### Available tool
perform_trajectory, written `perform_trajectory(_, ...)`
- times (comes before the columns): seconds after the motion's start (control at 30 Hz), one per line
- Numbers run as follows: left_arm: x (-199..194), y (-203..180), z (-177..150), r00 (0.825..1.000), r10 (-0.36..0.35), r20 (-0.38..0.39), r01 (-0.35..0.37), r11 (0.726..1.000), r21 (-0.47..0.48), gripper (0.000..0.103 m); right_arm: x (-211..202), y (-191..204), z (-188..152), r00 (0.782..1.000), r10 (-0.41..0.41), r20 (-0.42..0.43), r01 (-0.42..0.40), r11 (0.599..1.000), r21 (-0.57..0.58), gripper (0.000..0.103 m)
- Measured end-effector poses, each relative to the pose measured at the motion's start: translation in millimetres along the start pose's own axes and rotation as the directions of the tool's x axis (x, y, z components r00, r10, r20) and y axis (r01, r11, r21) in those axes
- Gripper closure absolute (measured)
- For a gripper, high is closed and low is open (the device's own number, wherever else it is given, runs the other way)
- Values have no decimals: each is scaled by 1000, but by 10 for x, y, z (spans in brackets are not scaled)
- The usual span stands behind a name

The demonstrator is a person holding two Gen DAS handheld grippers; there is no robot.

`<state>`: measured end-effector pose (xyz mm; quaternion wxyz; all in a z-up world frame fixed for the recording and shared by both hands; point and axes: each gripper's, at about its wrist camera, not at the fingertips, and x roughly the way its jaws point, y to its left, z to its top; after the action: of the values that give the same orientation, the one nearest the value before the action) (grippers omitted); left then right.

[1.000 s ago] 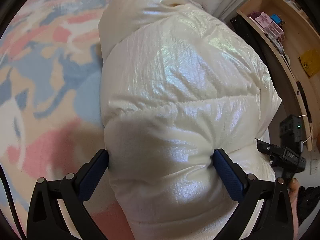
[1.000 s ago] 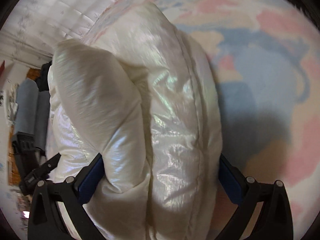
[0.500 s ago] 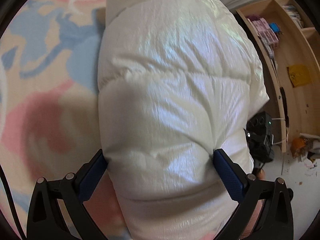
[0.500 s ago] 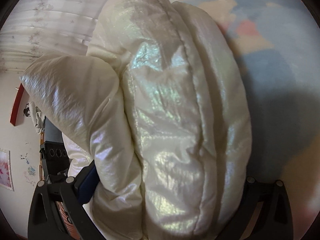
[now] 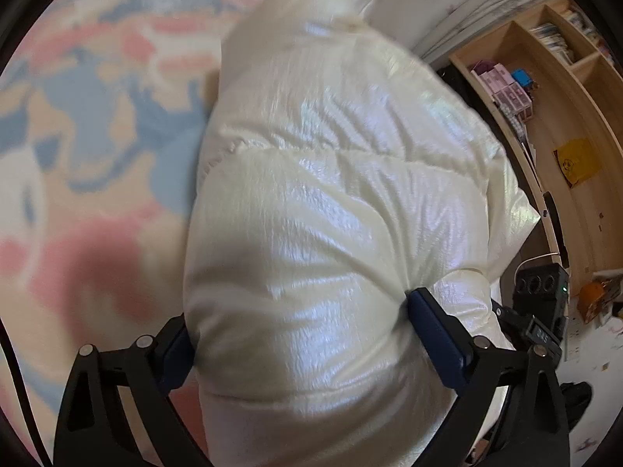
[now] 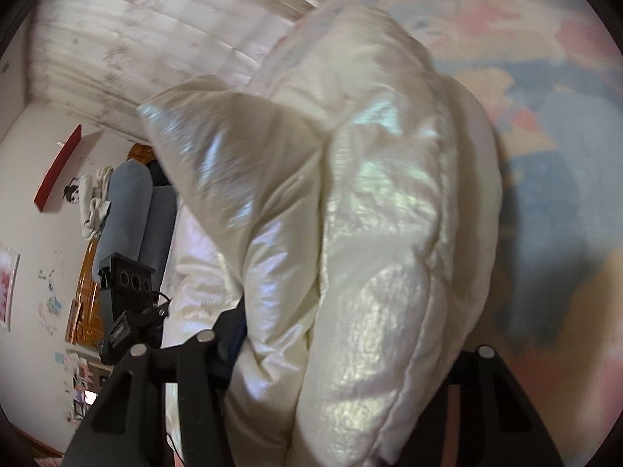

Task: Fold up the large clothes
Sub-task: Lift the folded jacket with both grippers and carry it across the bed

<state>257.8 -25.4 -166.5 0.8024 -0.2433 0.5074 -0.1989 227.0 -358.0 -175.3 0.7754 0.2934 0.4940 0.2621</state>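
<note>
The left hand-held gripper [image 5: 307, 334] has its blue pads [image 5: 436, 334] pressed into either side of a puffy white jacket [image 5: 331, 202], jaws wide but closing a little on the bulk; the right hand-held gripper [image 6: 342, 346] is closing much further, its jaws squeezing the same jacket [image 6: 373, 233] at another spot, with the padding bulging out over both fingers. The jacket is a shiny, pearly cream, quilted into fat sections with stitched seams, crinkled and catching greenish and pink glints (the fabric looks thin and slick over thick filling). In the right view a loose flap or sleeve [image 6: 218, 144] sticks up to the left of the main bundle. Compared with a second ago, the right jaws stand clearly narrower, so the bundle is more pinched, and both views have swung, with more of the room showing. The jacket fills the middle of each view, rising straight out from between the jaws, over a rug [image 5: 89, 124] patterned in pink, blue and beige. Beyond it stand a wooden shelf [image 5: 553, 124] and pale curtains [image 6: 155, 31].
</note>
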Motion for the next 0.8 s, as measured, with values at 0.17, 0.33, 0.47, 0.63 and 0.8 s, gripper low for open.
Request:
perform_trajectory(0.17,-484,-1,73,997,19,77,-21,999,25,8,-52,394,-56,998,24,51,-21,999,-49,54)
perform_trajectory(0.33,-1119,178,334,988,27,154,-31,999,28,8,64,935,23,995,63,74,-54,992,-112,54)
perform_trajectory(0.47,-1824,577,569,975,45,216,-56,997,44,8,326,1515,176,991,105,83,-88,979,-186,55)
perform_trajectory(0.63,-2465,1064,1171,957,83,278,-106,992,70,8,861,2199,480,983,162,84,-137,958,-253,55)
perform_trajectory(0.8,-2713,1695,1840,937,109,331,-140,987,73,8,1587,2633,903,974,208,88,-174,939,-295,55)
